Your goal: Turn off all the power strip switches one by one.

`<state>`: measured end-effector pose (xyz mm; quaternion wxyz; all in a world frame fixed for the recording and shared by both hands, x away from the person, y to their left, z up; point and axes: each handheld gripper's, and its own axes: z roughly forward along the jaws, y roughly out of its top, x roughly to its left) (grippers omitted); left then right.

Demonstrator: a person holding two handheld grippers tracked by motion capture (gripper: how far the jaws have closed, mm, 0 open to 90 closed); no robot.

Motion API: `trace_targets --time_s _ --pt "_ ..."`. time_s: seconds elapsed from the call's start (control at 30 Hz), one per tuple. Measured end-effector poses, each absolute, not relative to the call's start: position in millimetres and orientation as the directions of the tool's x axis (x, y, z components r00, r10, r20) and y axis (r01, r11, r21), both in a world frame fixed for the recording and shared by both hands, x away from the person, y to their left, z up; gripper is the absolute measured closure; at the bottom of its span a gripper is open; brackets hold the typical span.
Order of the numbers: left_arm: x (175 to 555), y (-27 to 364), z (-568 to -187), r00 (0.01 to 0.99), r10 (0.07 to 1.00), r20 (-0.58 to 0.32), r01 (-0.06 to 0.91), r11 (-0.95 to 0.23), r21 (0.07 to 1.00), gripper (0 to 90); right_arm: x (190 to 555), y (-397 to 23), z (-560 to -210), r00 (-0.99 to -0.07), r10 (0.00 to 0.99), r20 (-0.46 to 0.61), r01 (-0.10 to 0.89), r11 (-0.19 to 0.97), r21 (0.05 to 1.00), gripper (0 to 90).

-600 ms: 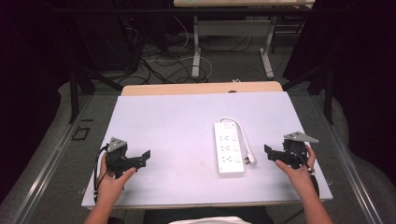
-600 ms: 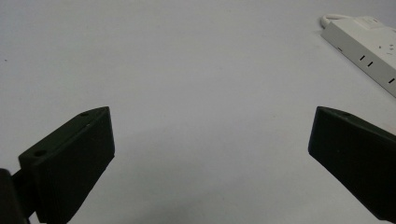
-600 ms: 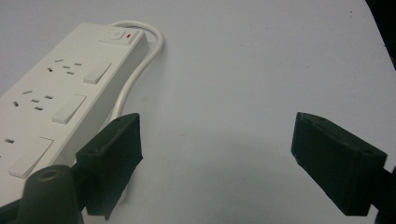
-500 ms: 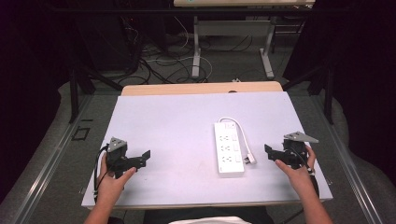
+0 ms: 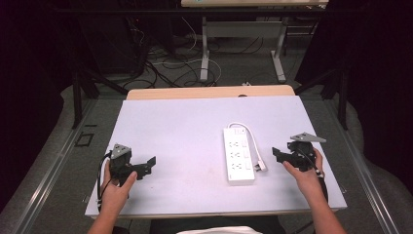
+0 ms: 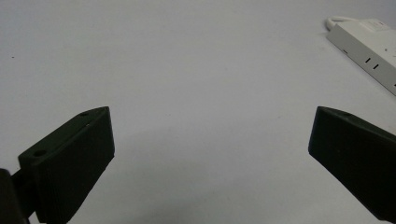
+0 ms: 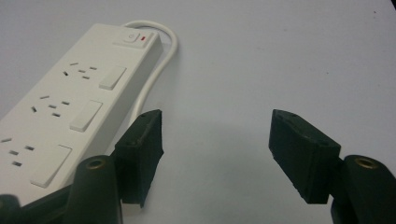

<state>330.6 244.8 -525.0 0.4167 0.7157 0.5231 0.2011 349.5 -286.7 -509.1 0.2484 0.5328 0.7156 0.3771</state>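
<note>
I saw the power strip [image 5: 239, 155] on the tabletop [image 5: 185, 126], just left of the right gripper [image 5: 278, 155]; left gripper [image 5: 152, 161] well apart. Both jaws wide, empty.

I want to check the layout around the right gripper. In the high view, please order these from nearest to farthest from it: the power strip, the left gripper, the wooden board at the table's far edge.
1. Power strip: just left of the right gripper.
2. Wooden board: along the far edge, up and left.
3. Left gripper: at the table's left side.
</note>
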Motion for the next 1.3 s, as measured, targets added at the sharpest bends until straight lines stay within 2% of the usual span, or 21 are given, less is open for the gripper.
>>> trace_targets --time_s 0.27,0.5,0.7,0.83,0.97,1.3 --pt "329.2 245.1 -523.6 0.372 0.916 -0.151 0.572 -0.097 0.815 0.4 360.7 -268.3 -497.0 -0.340 0.940 0.019 0.572 0.191 0.798 37.3" --pt "328.9 246.5 -523.9 0.368 0.917 -0.153 0.576 -0.095 0.812 0.4 373.4 -255.8 -485.3 -0.354 0.934 0.042 0.594 0.190 0.782 49.2" --pt "328.8 246.5 -523.7 0.364 0.919 -0.153 0.573 -0.091 0.815 0.4 381.3 -251.4 -481.3 -0.365 0.929 0.064 0.617 0.190 0.764 55.9" --pt "328.8 246.5 -523.5 0.363 0.919 -0.153 0.572 -0.091 0.815 0.4 389.8 -247.7 -476.2 -0.361 0.928 0.088 0.633 0.175 0.754 66.0" --pt "329.1 247.2 -523.6 0.366 0.919 -0.148 0.578 -0.100 0.810 0.4 395.8 -244.1 -472.1 -0.362 0.926 0.105 0.648 0.169 0.742 69.2" --pt "330.0 247.7 -525.2 0.364 0.920 -0.147 0.582 -0.101 0.807 0.4 417.5 -233.5 -465.3 -0.345 0.931 0.121 0.687 0.163 0.708 84.3"
